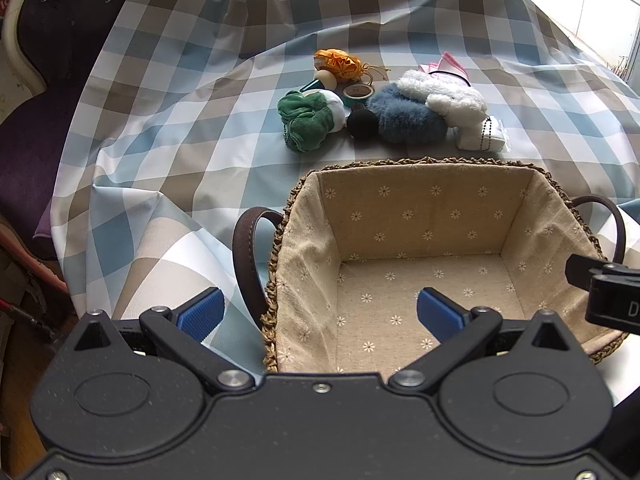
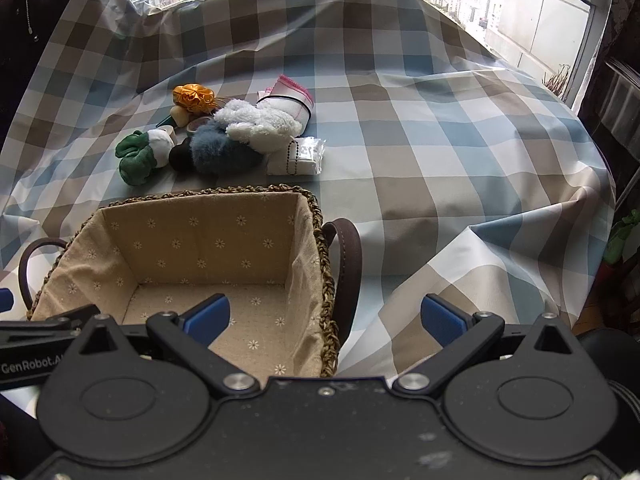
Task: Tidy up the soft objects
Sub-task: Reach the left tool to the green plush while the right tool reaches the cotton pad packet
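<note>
A woven basket (image 1: 400, 162) with flowered cloth lining and dark handles stands on the checked tablecloth; it also shows in the right wrist view (image 2: 224, 192). Behind it lies a pile of soft things: a green and white plush (image 1: 310, 118) (image 2: 140, 156), a blue fluffy piece (image 1: 408, 114) (image 2: 218, 150), a white fluffy plush (image 1: 444, 94) (image 2: 260, 122), an orange fabric pouch (image 1: 340, 63) (image 2: 194, 97) and a black ball (image 1: 362, 123) (image 2: 180, 156). My left gripper (image 1: 320, 312) is open and empty over the basket's near left edge. My right gripper (image 2: 326, 316) is open and empty over its right handle.
A pink-edged white cloth (image 1: 446, 65) (image 2: 290, 94), a small white packet with a bead chain (image 1: 482, 136) (image 2: 296, 156), a tape roll (image 1: 358, 94) and a cream ball (image 1: 324, 78) lie in the pile. A dark chair (image 1: 48, 40) stands at the left. A window (image 2: 540, 8) is behind the table.
</note>
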{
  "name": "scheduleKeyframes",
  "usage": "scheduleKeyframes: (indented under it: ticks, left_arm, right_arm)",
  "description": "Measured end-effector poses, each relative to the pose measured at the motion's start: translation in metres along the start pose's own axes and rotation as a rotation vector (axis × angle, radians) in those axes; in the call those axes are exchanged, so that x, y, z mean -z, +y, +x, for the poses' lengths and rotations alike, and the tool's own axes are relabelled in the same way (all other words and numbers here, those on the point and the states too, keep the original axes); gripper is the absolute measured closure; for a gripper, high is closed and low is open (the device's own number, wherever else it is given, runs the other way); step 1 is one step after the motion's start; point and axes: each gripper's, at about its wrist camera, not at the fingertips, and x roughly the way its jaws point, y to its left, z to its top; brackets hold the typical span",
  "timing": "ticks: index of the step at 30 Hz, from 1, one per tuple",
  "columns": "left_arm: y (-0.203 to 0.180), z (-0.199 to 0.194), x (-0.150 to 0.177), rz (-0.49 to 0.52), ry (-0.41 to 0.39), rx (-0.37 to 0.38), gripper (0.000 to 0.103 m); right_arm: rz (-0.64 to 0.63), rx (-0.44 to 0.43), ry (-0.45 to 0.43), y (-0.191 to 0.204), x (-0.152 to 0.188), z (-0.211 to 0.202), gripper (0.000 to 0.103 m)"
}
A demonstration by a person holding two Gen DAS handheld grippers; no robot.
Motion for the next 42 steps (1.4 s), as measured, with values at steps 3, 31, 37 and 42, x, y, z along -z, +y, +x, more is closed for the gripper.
scheduleKeyframes:
  ticks: [3,31,37,42]
  left_arm:
    - [0.003,0.001,-0.012,0.023,-0.001,0.037,0.004]
    - [0.045,0.119,-0.132,-0.002,0.079,0.011,0.013]
    - [0.036,0.152,-0.153,0.032,0.107,0.020,0.012]
    - [0.031,0.177,-0.164,0.080,0.136,-0.002,0.012]
  right_arm:
    - [-0.026,-0.037,0.014,0.001,-0.009,-0.001,0.001]
    - [0.059,-0.062,0.130,-0.028,-0.136,0.143,0.029]
    - [-0.073,-0.102,0.193,-0.003,-0.146,0.167,0.034]
    - [-0.162,-0.135,0.253,0.011,-0.161,0.186,0.033]
